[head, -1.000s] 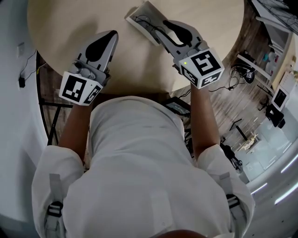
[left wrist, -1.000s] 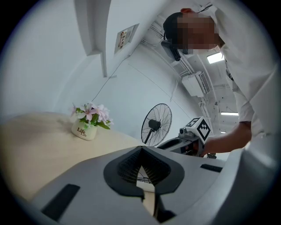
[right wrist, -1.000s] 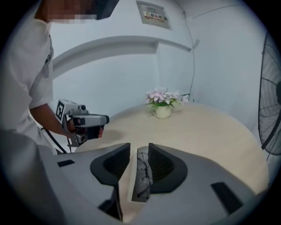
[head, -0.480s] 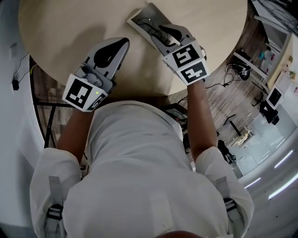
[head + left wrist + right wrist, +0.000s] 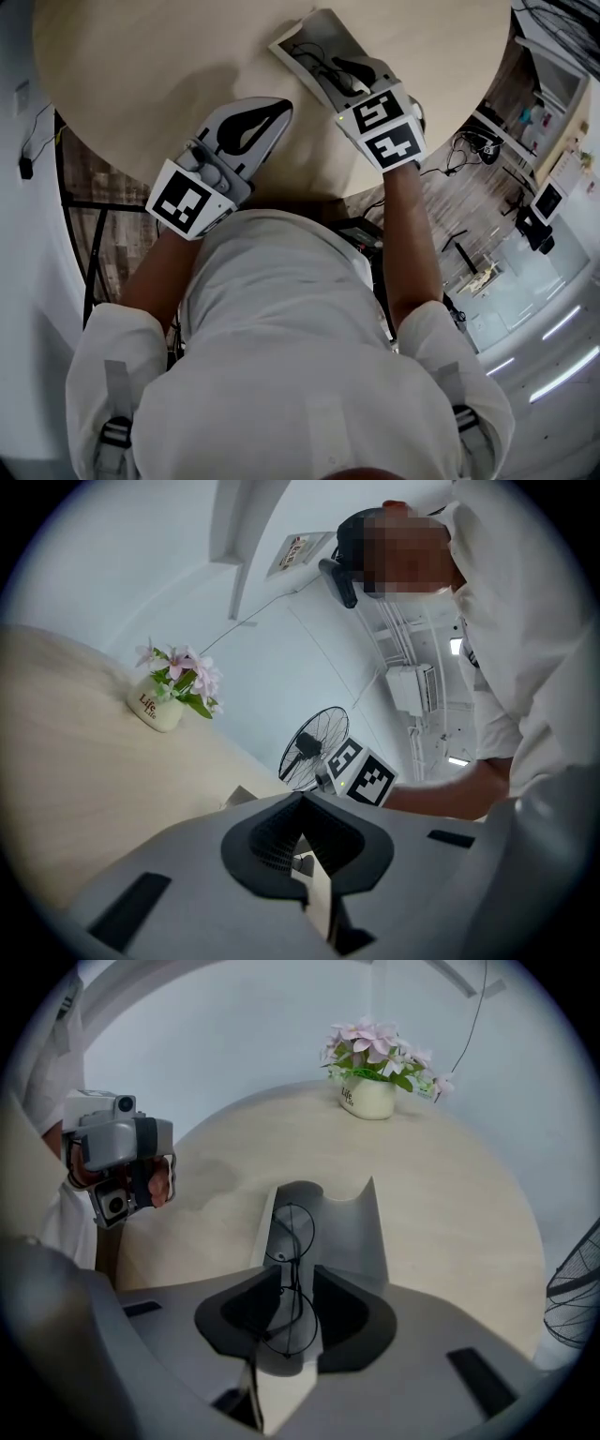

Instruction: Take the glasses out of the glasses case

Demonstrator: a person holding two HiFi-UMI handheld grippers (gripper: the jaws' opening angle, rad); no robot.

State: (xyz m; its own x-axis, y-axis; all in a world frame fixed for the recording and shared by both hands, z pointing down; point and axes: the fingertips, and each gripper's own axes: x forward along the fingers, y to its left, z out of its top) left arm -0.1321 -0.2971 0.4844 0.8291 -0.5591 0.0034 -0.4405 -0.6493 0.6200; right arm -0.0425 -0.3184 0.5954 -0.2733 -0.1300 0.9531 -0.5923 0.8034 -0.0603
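An open grey glasses case (image 5: 314, 37) lies near the table's front edge, and thin black wire-framed glasses (image 5: 317, 58) rest in it. My right gripper (image 5: 347, 67) points steeply down into the case. In the right gripper view the case (image 5: 352, 1232) fills the middle, and the right gripper (image 5: 295, 1283) straddles the glasses (image 5: 284, 1274) at the bridge. Its jaws are closing with the frame between them and a small gap on each side. My left gripper (image 5: 284, 106) lies level just left of the case, tips together and holding nothing. It also shows in its own view (image 5: 300, 799).
The round pale wooden table (image 5: 141, 75) bears a white pot of pink flowers (image 5: 370, 1096) at its far side, also seen as the flower pot (image 5: 159, 710). A standing fan (image 5: 314, 747) is beyond the table. A metal frame and cables sit on the floor below the table edge.
My right gripper has tipped down and sunk onto the open case, over the glasses. My left gripper has slid right, closer to the case.
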